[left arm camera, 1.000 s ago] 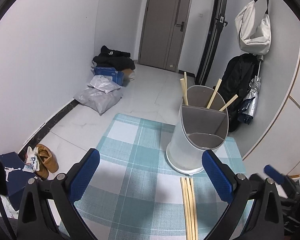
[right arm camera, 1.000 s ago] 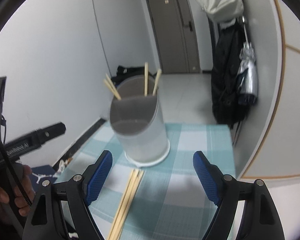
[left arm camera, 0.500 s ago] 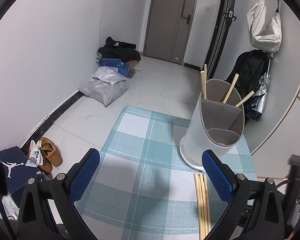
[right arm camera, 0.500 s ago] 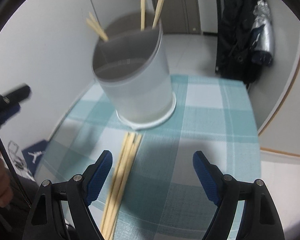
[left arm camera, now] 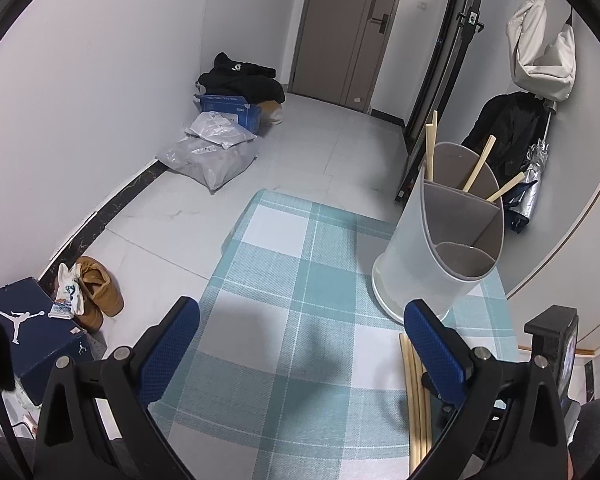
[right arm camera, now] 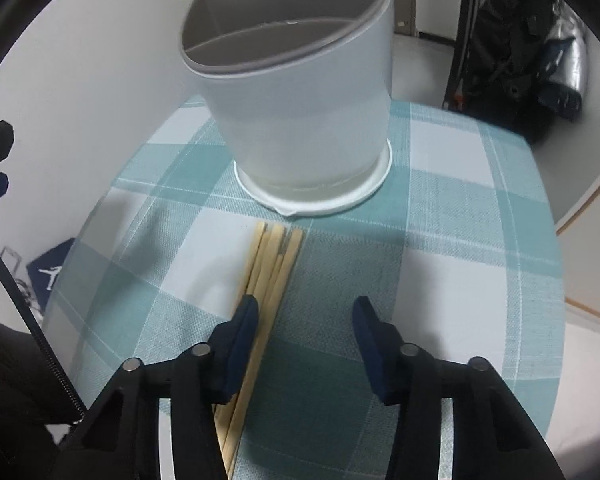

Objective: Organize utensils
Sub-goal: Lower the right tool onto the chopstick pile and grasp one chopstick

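Note:
A white utensil holder (right arm camera: 300, 120) with grey inner dividers stands on the teal checked cloth (right arm camera: 452, 248). Several wooden chopsticks (right arm camera: 274, 264) lie bundled on the cloth just in front of it. My right gripper (right arm camera: 306, 320) is low over the bundle's right side, and its jaws are closing. The left finger (right arm camera: 242, 340) lies over the bundle; the rightmost sticks run just inside it, and the pads grip nothing. In the left wrist view the holder (left arm camera: 432, 264) holds a few chopsticks (left arm camera: 476, 170). My left gripper (left arm camera: 300, 320) hovers open and empty, left of the bundle (left arm camera: 414, 392).
The cloth-covered table ends at its left edge (left arm camera: 224, 240) above a tiled floor. A blue shoe box (left arm camera: 24, 328), brown shoes (left arm camera: 98, 292) and plastic bags (left arm camera: 212, 152) lie on the floor. A dark coat and a folded umbrella (right arm camera: 556, 64) hang at the right wall.
My right gripper has dropped and tilted down toward the chopsticks on the cloth, and its jaws have narrowed a lot. The left gripper has drifted slightly, still open.

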### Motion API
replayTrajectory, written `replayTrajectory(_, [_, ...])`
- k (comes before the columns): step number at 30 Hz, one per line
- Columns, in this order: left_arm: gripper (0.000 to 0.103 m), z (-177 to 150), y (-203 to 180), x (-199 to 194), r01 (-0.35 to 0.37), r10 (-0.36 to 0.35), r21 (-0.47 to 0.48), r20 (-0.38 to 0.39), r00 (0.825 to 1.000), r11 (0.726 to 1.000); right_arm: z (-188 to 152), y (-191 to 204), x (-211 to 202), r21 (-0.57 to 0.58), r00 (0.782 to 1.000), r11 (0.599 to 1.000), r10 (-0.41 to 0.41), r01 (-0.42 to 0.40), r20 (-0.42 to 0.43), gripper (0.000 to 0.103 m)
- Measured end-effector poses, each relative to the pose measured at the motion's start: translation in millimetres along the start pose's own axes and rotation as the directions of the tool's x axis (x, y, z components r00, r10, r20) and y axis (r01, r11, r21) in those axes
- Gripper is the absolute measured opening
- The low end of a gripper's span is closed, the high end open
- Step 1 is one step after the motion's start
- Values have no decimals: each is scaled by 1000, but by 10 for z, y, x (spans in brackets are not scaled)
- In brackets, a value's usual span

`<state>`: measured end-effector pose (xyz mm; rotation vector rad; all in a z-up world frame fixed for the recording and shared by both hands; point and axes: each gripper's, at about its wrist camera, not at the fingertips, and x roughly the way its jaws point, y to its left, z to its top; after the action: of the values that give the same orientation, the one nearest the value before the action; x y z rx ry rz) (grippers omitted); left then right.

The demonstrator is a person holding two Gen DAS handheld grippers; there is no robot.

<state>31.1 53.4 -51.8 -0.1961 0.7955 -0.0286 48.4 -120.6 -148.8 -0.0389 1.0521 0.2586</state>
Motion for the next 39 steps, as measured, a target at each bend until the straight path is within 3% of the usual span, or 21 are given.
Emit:
replayTrajectory(1, [101, 3, 6, 3, 0, 0, 1, -2, 1000, 1000, 0, 10, -3, -4, 1000, 1000, -2, 2, 1, 33])
replayTrajectory(3, [101, 7, 14, 15, 1, -1, 1, -8, 1000, 1000, -15, 26, 16, -15, 1000, 1000, -19, 19, -9, 26])
replayTrajectory(8, [101, -4, 23, 15, -4, 4, -3, 0, 1000, 1000, -55, 85, 7, -55, 999, 997, -51, 51, 0, 25])
replayTrajectory(13, [101, -28, 16, 18, -25, 25, 22, 4, 1000, 999, -51, 136, -5, -90, 999, 995, -35, 35, 1, 3])
replayTrajectory(23, [101, -8, 30, 16, 9, -9, -3, -21, 1000, 1000, -203, 16, -116, -133, 997, 991, 18, -27, -70, 3])
replayTrajectory(26, [101, -12, 45, 7, -21, 21, -26, -4, 1000, 999, -239, 10, -161, -148, 995, 988, 26, -39, -92, 6])
replayTrajectory(30, [101, -24, 88, 68, -8, 6, -53, -30, 1000, 999, -145, 32, -107, -199, 994, 978, 37, -57, -107, 28])
replayTrajectory(31, [101, -33, 92, 86, -7, 5, -53, -39, 999, 999, -106, 46, -75, -215, 994, 975, 33, -55, -106, 29])
replayTrajectory(37, [101, -111, 41, 205, 14, -16, -16, -109, 994, 1000, 50, 100, 44, -251, 997, 968, 6, -25, -77, 28])
replayTrajectory(38, [101, -124, 32, 221, 14, -15, -9, -118, 993, 1000, 47, 101, 43, -255, 997, 966, 9, -28, -74, 25])
replayTrajectory(39, [101, -146, 8, 244, 7, -7, 3, -130, 991, 1000, 43, 95, 39, -256, 998, 966, 14, -31, -67, 15])
